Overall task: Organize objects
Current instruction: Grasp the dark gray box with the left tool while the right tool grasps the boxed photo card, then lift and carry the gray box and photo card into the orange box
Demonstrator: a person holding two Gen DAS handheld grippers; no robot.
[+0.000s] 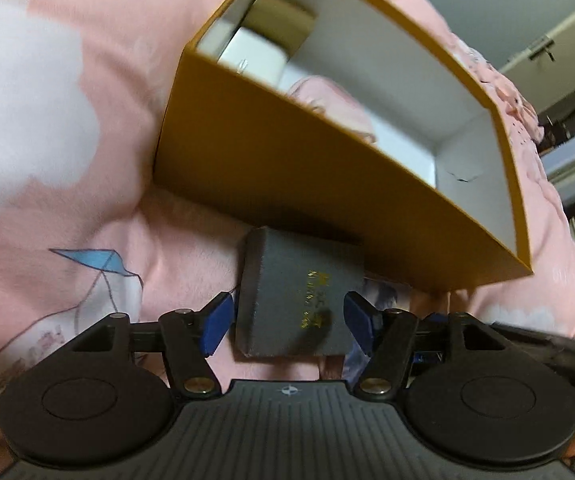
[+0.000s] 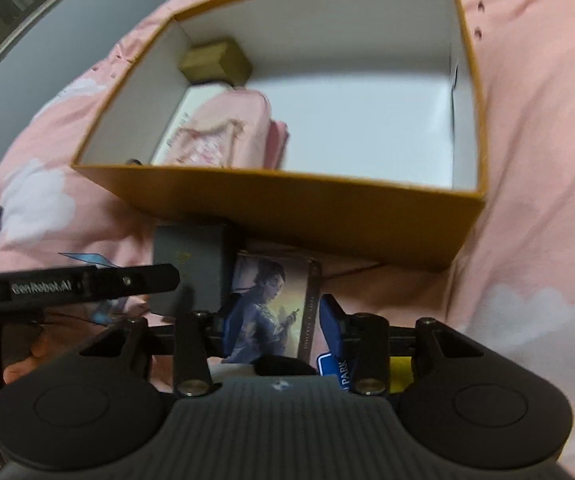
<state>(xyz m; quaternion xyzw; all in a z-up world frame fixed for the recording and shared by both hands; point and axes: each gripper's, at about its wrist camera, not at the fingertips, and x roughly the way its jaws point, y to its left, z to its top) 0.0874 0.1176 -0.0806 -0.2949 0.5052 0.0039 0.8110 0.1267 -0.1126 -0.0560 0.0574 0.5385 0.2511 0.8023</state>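
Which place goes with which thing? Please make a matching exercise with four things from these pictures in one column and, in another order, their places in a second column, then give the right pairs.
Things:
1. grey box
2. picture card
3. small gold box
4. pink pouch

Places:
A. in a far corner inside the big yellow box
B. between the fingers of the left claw, on the pink blanket
C. between the fingers of the right claw
D. inside the big yellow box, near its front wall

Pairs: 1-B, 2-C, 3-A, 4-D

Box contents (image 2: 223, 136) blurred, half-hidden.
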